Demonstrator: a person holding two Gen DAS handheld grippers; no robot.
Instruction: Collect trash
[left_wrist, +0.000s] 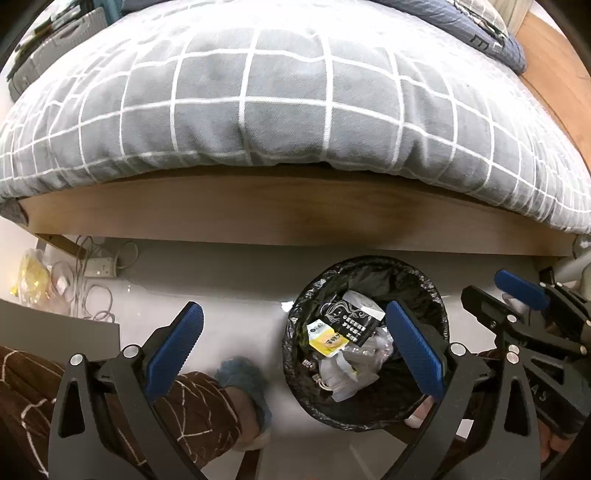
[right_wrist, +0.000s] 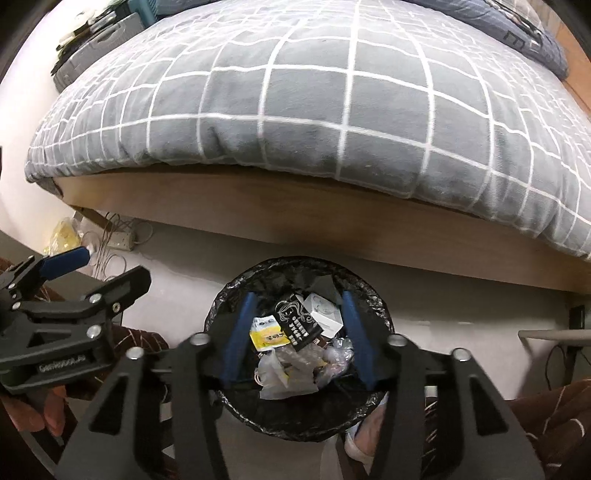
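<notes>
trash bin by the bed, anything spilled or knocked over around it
Nothing spilled: the bin stands upright by the bed frame, wrappers inside its black liner. Only the tangle of cables and a yellow bag clutter the floor under the bed's corner.

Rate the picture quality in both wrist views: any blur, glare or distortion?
Left wrist view: strong fisheye bowing of the bed frame, slight glare on the floor, trash bin sharp. Right wrist view: same bowing, softer overall, right gripper arms blurred.
</notes>
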